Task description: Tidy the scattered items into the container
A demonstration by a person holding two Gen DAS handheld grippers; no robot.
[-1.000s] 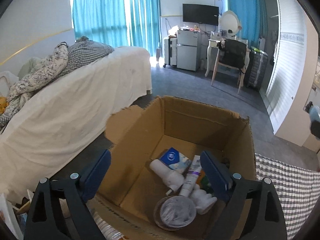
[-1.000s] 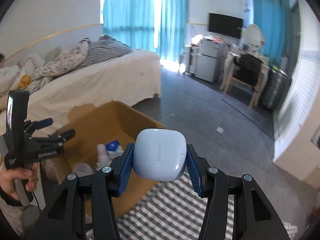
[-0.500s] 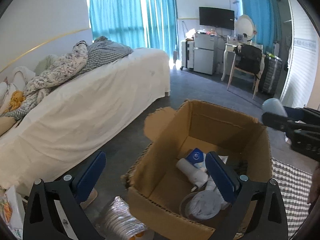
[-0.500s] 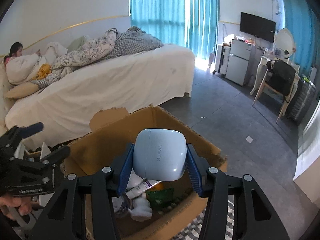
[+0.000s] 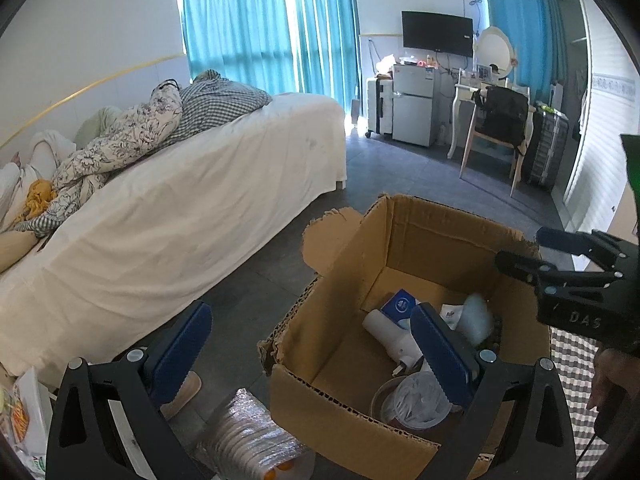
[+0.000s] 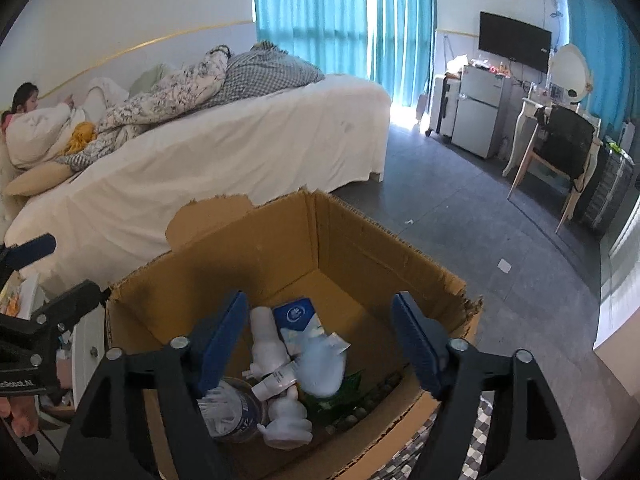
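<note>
An open cardboard box [image 6: 352, 248] [image 5: 440, 232] stands on the floor. In it lie a pale blue earbud case [image 6: 322, 368] [image 5: 474, 318], a white bottle [image 6: 266, 340], a blue and white packet [image 6: 298, 316], a clear lidded cup [image 6: 232, 412] and a white figurine [image 6: 286, 424]. My right gripper [image 6: 320, 340] is open and empty above the box, with the earbud case below and between its jaws. It also shows at the right of the left wrist view [image 5: 532, 252]. My left gripper [image 5: 310, 348] is open and empty over the box's left edge.
A bed with white sheet [image 6: 240, 152] stands left of the box, with a person [image 6: 28, 120] lying on it. A checked mat [image 5: 576, 360] lies right of the box. A foil-wrapped package [image 5: 248, 440] sits by the box's near corner. Chair [image 5: 496, 128] and fridge [image 5: 412, 104] stand at the back.
My right gripper has opened and the earbud case has dropped from it into the box. My left gripper has drawn back to the left of the box.
</note>
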